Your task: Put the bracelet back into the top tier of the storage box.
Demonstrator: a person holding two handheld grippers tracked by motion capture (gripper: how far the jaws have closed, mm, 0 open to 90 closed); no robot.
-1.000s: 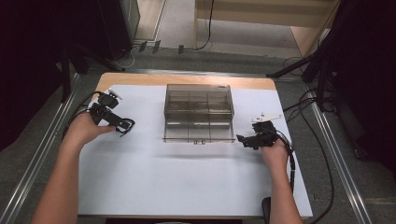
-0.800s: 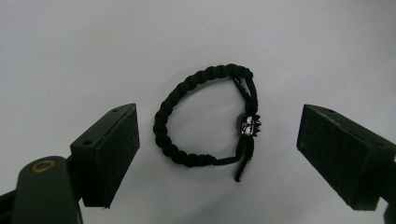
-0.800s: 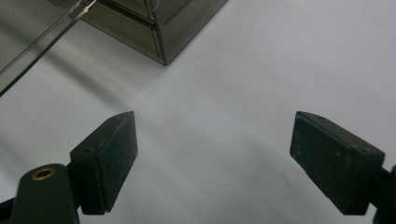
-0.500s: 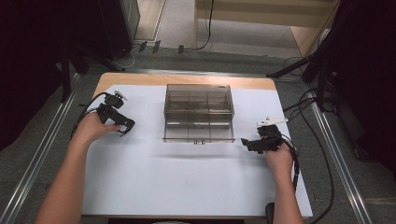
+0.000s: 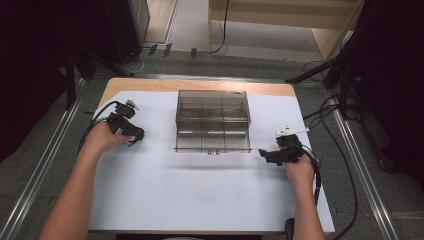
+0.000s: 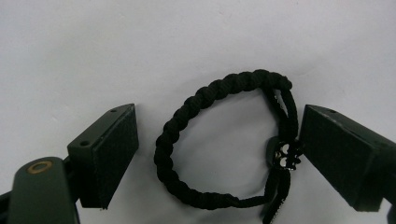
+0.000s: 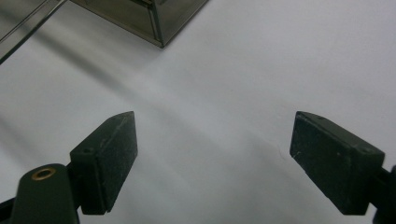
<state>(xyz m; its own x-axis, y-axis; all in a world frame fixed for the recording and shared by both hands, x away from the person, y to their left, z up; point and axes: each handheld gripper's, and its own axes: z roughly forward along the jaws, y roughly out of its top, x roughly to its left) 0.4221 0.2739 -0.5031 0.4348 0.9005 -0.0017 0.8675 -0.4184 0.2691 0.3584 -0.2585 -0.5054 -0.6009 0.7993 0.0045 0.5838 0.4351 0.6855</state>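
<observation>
My left gripper has come down since a moment ago, and its wide-open jaws now straddle the black braided bracelet lying on the white counter; I judge a pickup is next. My right gripper gapes empty near the divided box. No writing is legible.

One bracelet, one organizer box

1. We see a black braided bracelet lying flat on the white table cover, its cord forming an open loop.
2. Its loose ends and a small clasp gather at one side of the loop.
3. It lies on the table's left side.
</observation>
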